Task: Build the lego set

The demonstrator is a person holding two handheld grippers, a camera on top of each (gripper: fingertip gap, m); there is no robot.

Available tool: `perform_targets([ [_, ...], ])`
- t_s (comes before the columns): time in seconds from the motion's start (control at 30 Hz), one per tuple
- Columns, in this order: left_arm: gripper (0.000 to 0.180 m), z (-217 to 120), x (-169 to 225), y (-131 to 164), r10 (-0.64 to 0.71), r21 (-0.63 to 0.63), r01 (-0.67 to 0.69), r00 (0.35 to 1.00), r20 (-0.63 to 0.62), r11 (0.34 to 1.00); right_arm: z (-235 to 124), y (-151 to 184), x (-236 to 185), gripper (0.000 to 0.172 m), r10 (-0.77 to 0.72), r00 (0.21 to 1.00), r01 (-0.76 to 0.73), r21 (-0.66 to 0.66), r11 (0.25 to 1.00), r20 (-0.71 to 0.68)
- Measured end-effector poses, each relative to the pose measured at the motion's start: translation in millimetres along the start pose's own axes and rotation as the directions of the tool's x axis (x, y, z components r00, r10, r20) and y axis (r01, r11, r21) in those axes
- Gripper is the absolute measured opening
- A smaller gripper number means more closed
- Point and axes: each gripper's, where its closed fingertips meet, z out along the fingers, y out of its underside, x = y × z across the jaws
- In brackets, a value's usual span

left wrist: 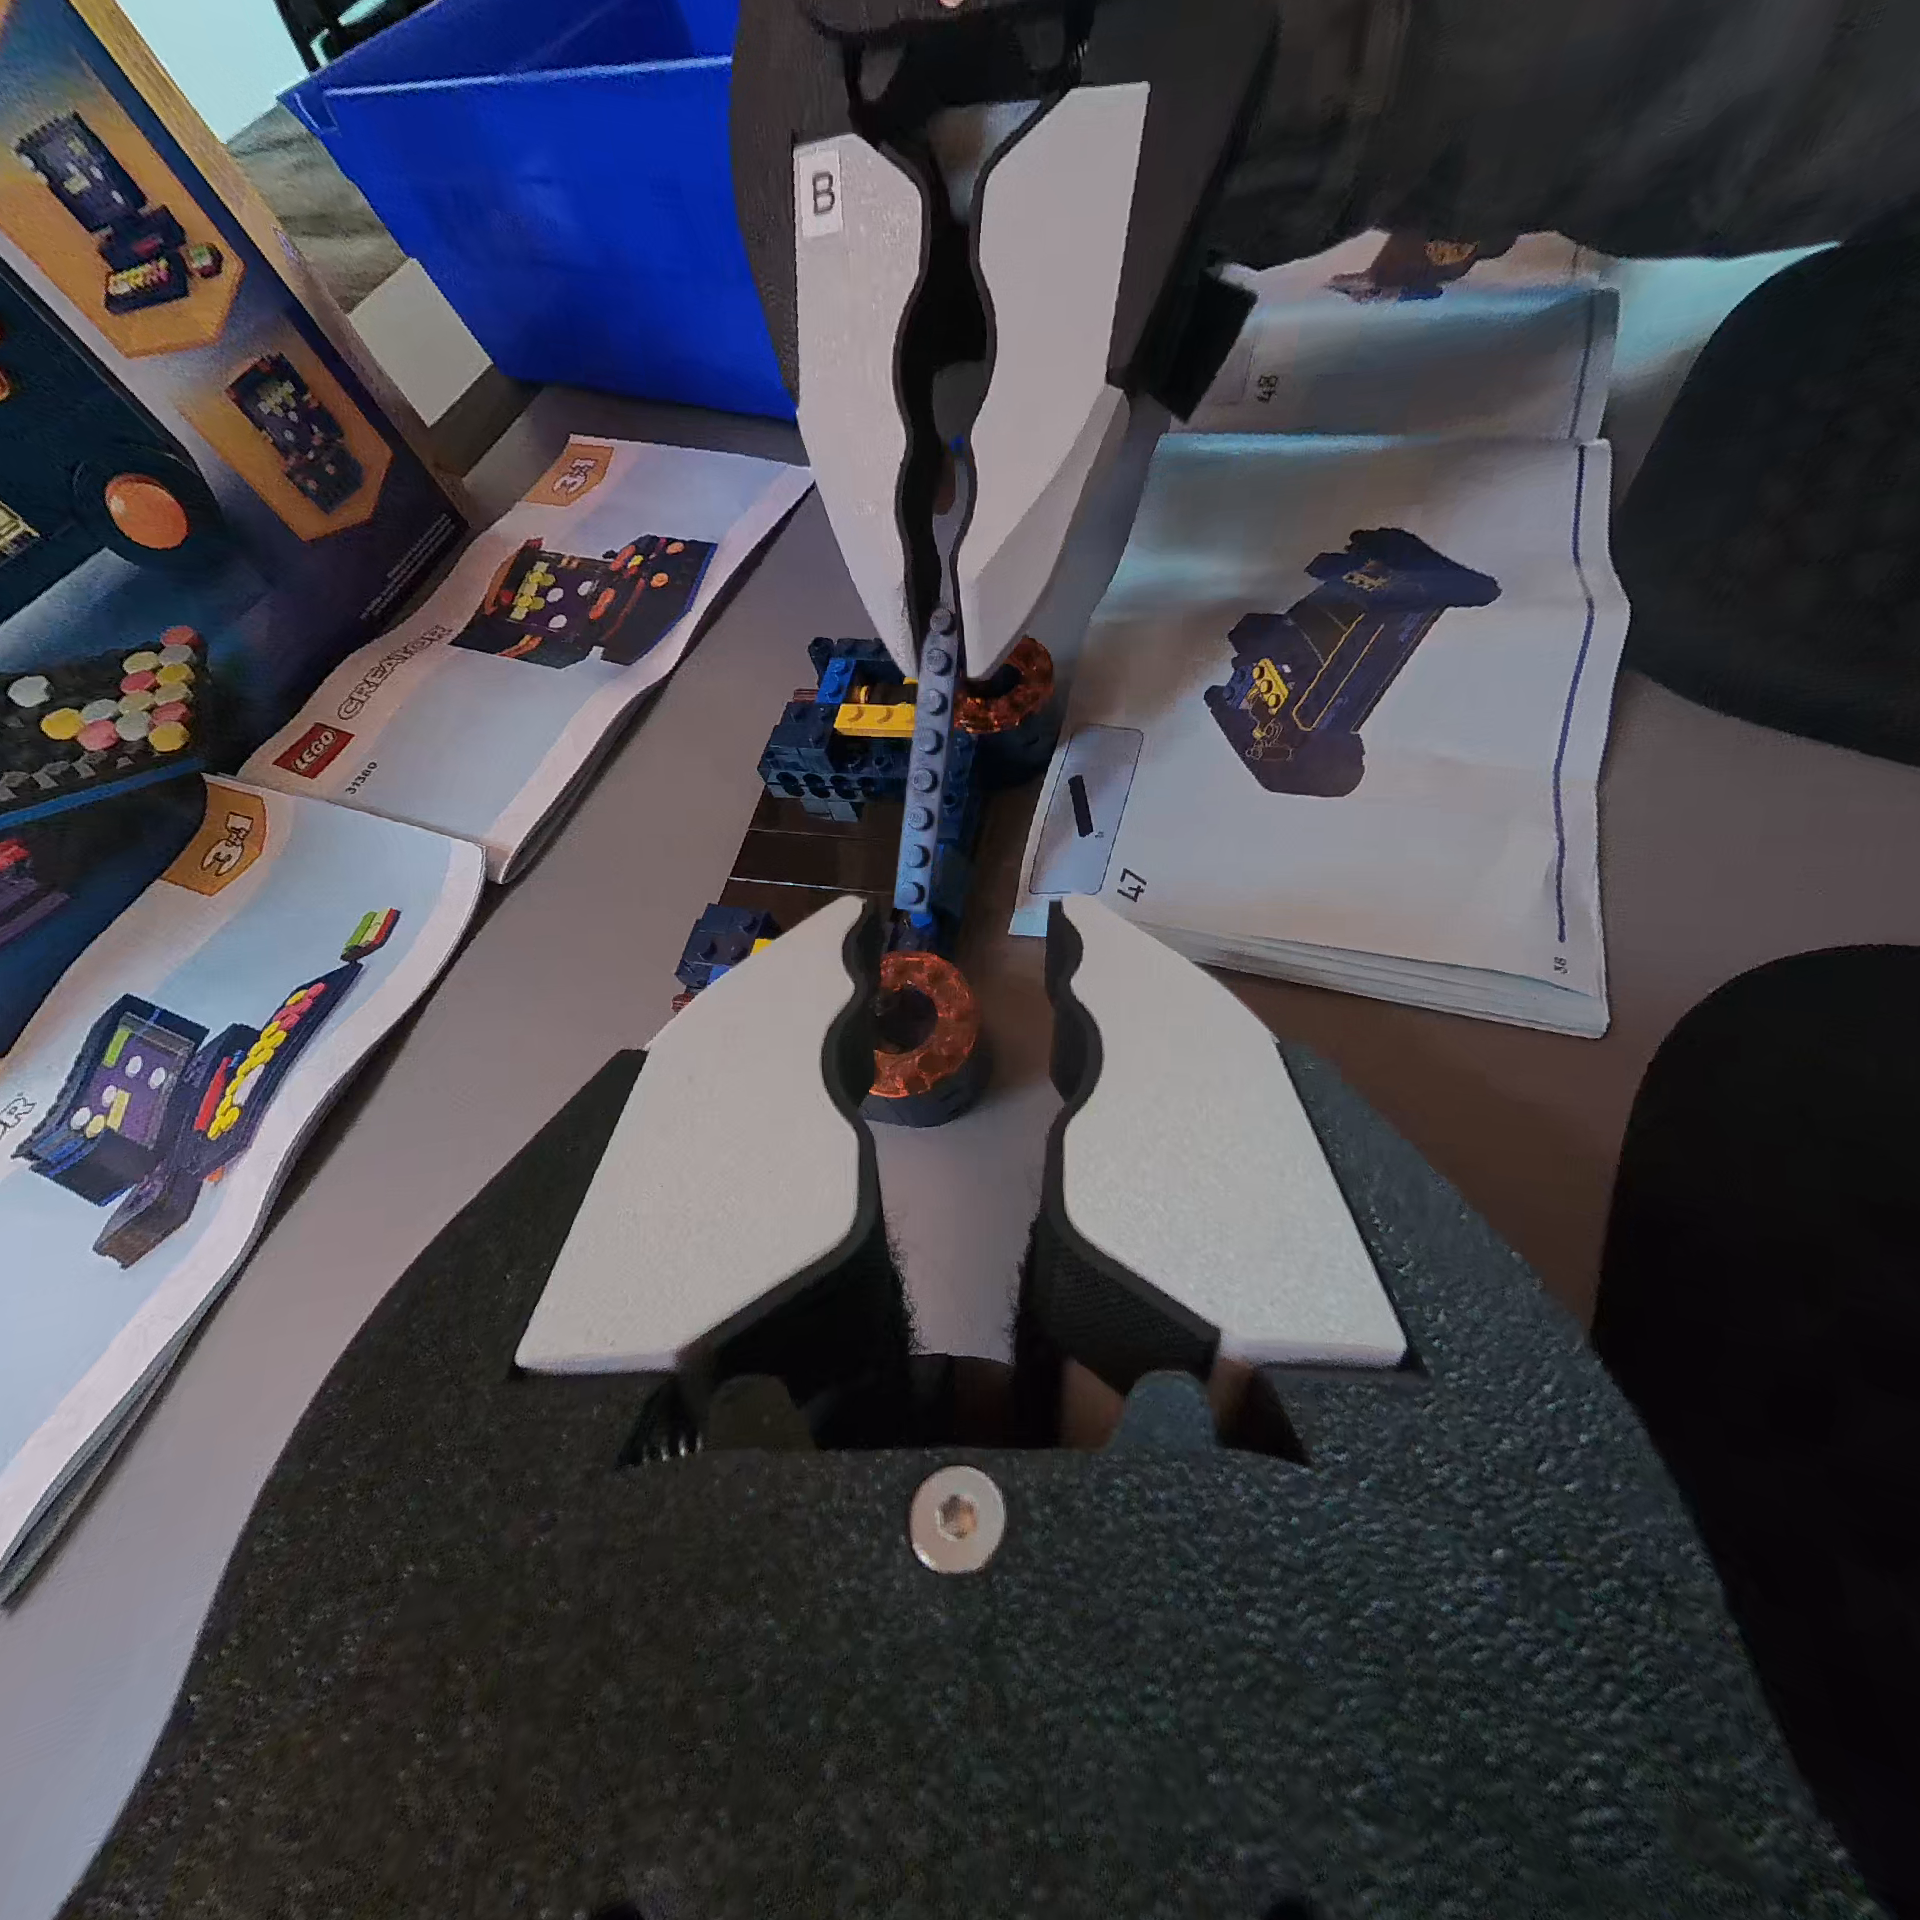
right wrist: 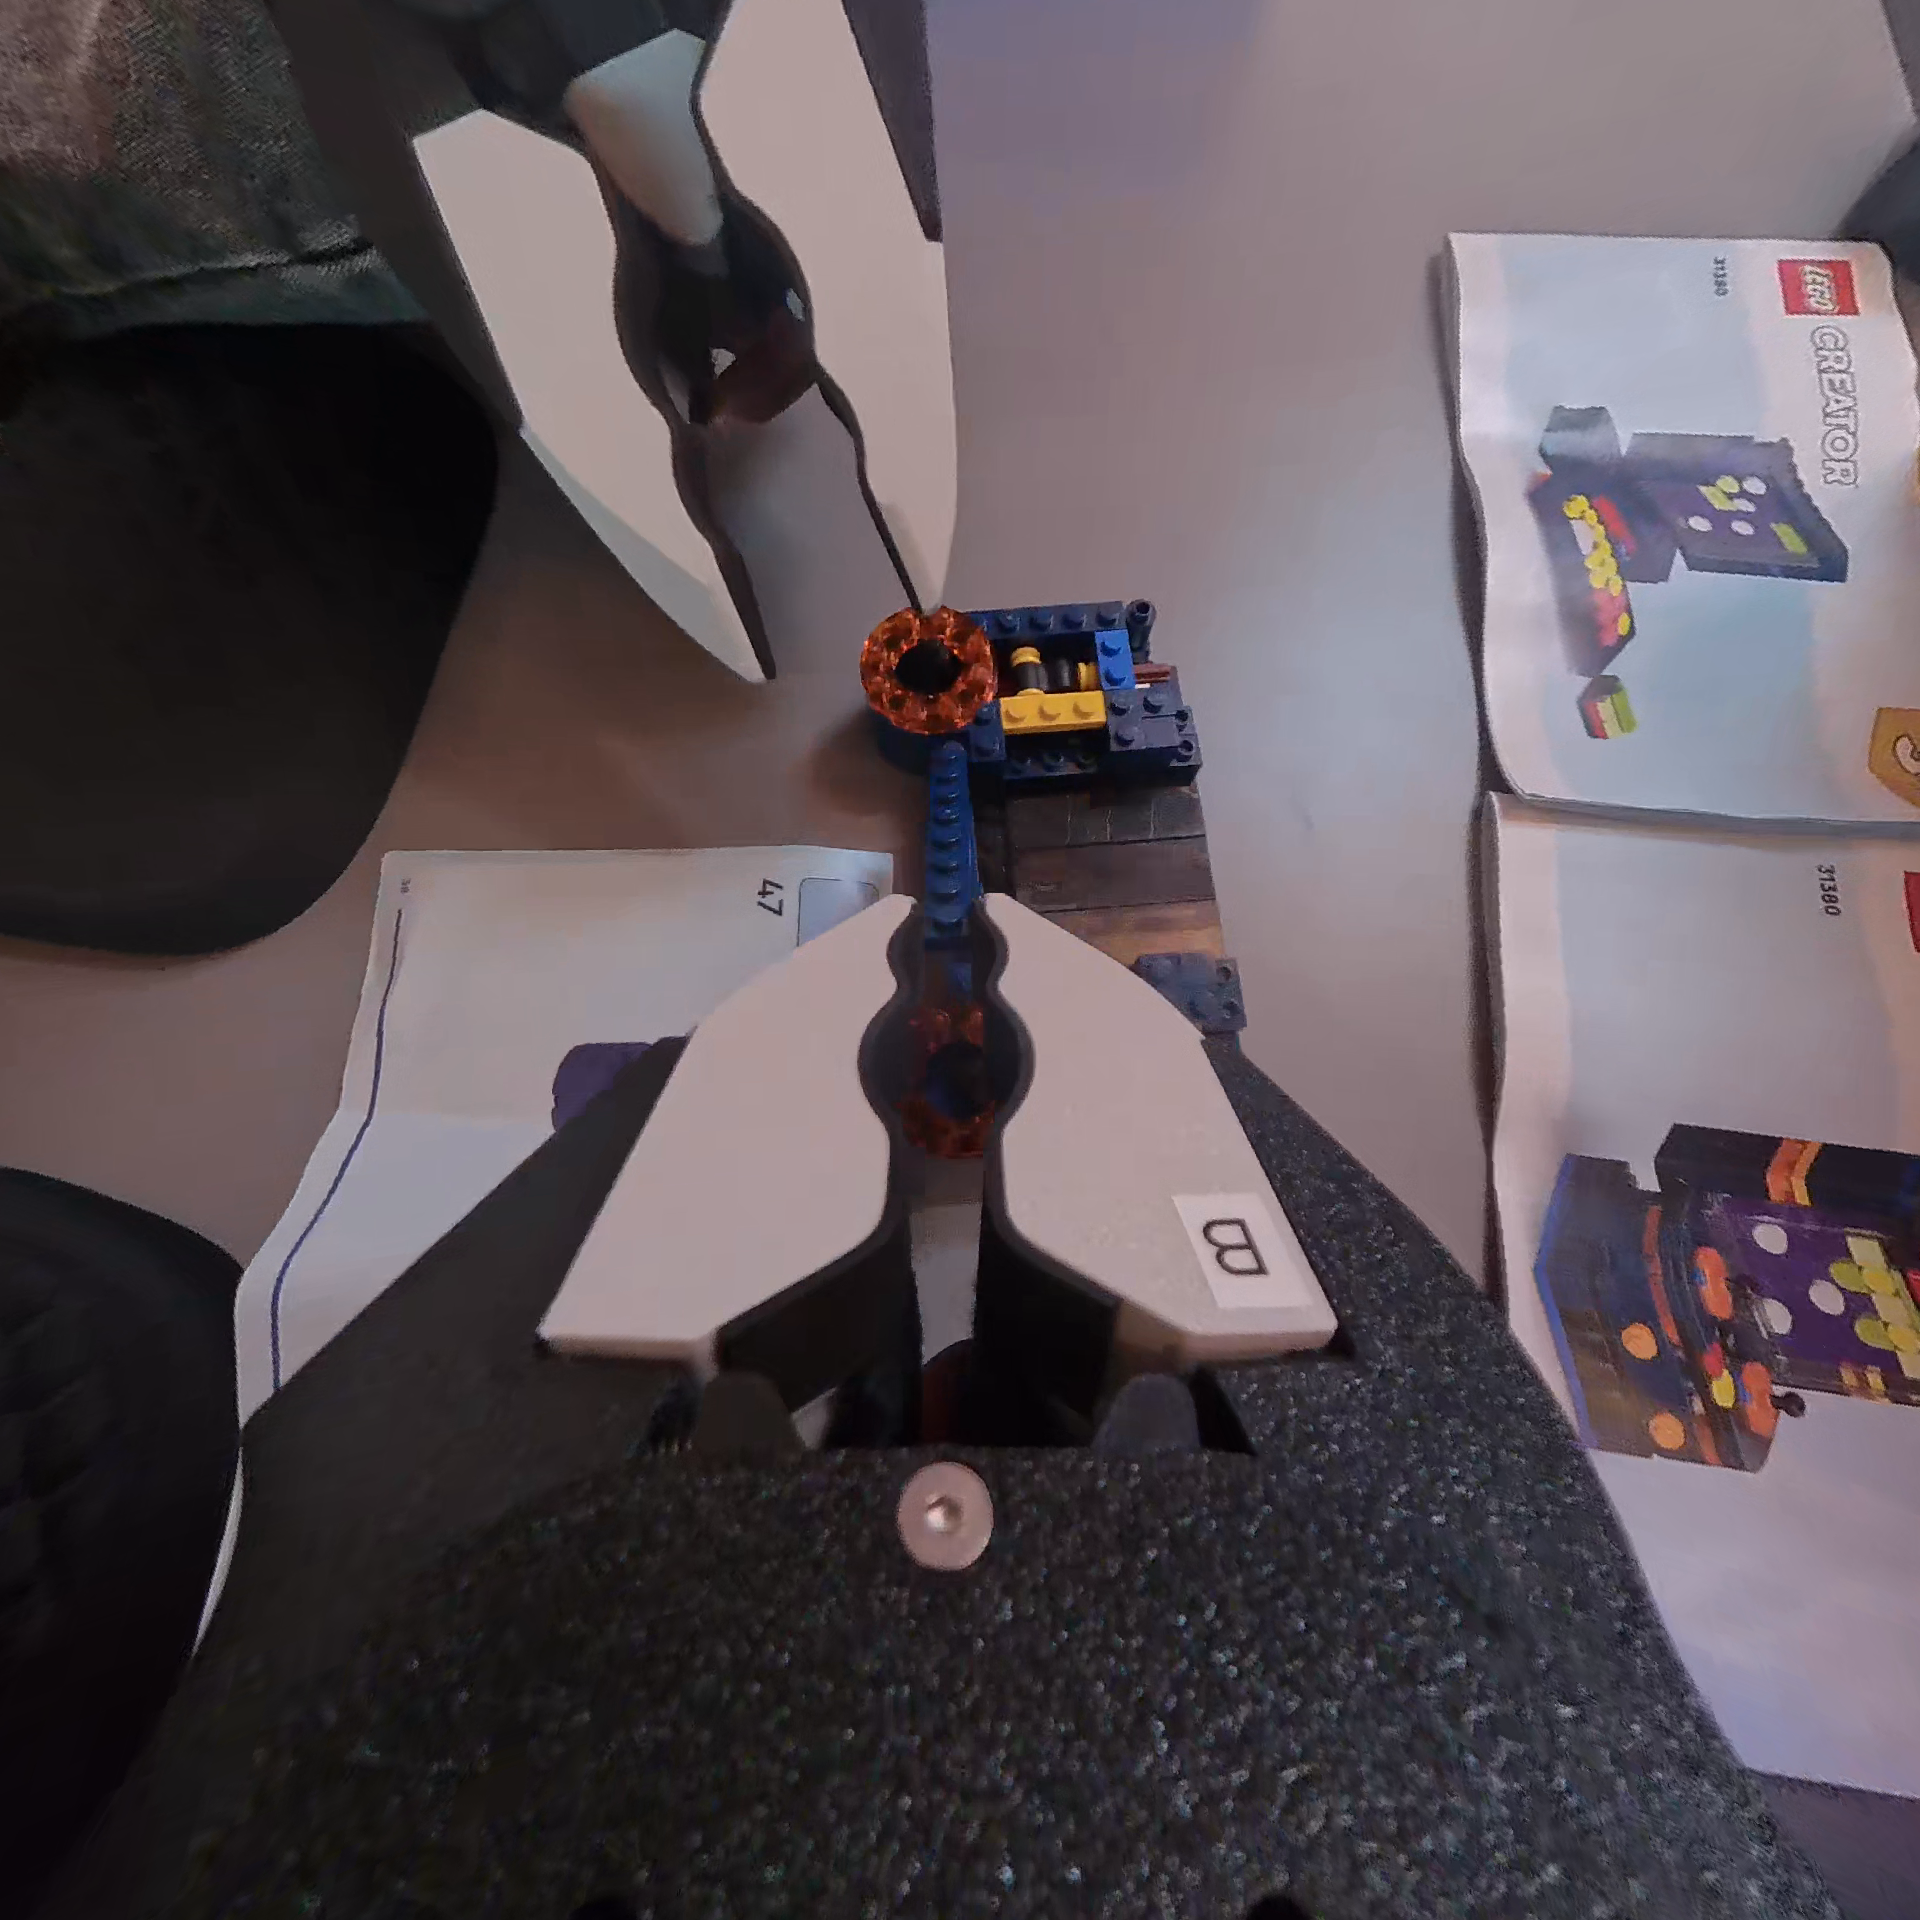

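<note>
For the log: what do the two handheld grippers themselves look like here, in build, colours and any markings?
Both match: a black, rough-textured body with a silver screw at its centre, and two pale grey wedge-shaped fingers edged inside by wavy black pads. The right gripper bears a small white sticker with a letter on one finger; the left gripper shows none. No cables visible.

A long blue studded strip [right wrist: 948, 831], one stud wide, is pinched at one end in the right gripper [right wrist: 943, 925] and reaches toward an orange translucent ring [right wrist: 928, 670]. It lies along the left edge of a dark blue brick build [right wrist: 1081, 707] with a yellow plate, on the grey desk [right wrist: 1299, 623]. The left gripper [left wrist: 956, 914] stands spread around a second orange ring [left wrist: 925, 1023], its far pad clear of it.
</note>
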Motion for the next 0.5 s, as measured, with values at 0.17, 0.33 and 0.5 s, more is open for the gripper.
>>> perform_targets([
  [0.17, 0.031, 5, 3, 3, 0.022, -0.024, -0.022, 1.0, -0.005, 0.999, 7, -1, 0, 0.008, 0.002, 1.0, -0.002, 0.054, 0.999, 0.006],
  [0.33, 0.031, 10, 7, 5, 0.039, -0.039, -0.04, 0.999, -0.018, 0.998, 11, 4, 1, 0.008, 0.005, 1.0, -0.005, 0.038, 0.999, -0.005],
  [0.5, 0.032, 13, 9, 9, 0.048, -0.061, -0.049, 0.999, -0.024, 0.997, 15, 16, 1, 0.008, -0.004, 1.0, 0.004, -0.033, 0.999, -0.023],
])
